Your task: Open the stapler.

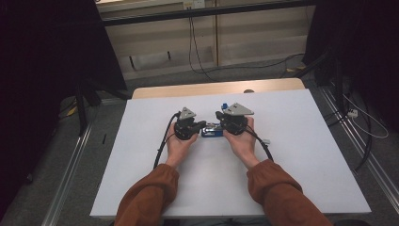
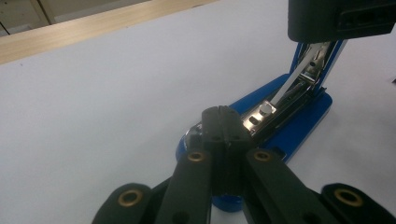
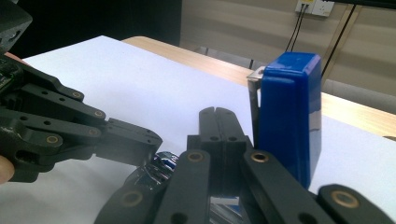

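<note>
Two grippers meet over the blue stapler at the centre of the high view, on the white table. The left gripper has its jaws pressed together, resting on the stapler base. The right gripper, jaws likewise pressed together, stands beside the raised lid at right of its view. Step in hand, apparently: servicing the opened stapler. The next move likely calls for steadying the base while working the magazine.

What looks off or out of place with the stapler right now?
The blue stapler lies on the white table with its top cover swung up almost vertical, baring the metal staple channel. Both the left gripper and the right gripper are shut and sit at the stapler. I see no spill or damage.
</note>
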Demonstrator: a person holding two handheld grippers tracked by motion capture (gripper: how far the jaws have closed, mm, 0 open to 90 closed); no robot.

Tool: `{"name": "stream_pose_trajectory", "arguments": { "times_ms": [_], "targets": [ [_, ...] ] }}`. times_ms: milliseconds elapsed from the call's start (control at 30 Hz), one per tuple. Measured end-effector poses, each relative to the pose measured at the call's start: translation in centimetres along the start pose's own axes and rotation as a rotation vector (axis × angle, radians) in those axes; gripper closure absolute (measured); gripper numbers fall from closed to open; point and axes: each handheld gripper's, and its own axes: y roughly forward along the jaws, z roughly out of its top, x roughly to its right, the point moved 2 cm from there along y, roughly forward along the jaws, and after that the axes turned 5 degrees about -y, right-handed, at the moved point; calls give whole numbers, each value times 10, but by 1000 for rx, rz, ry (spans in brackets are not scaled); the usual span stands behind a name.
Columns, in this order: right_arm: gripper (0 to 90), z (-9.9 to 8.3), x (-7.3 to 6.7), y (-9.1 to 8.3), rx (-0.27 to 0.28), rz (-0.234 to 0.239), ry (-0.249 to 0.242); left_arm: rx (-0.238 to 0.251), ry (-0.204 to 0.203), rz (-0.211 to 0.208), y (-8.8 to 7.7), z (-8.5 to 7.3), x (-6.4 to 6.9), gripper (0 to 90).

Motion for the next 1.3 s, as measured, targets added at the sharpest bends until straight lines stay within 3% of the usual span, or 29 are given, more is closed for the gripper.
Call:
{"name": "stream_pose_trajectory", "arguments": {
  "times_ms": [767, 1300],
  "targets": [
    [900, -2, 14, -11, -5, -24, 39, 2, -10, -7, 0, 0, -1, 900],
    [900, -14, 36, -25, -5, -61, 78, 1, 2, -7, 0, 0, -1, 900]
  ]
}}
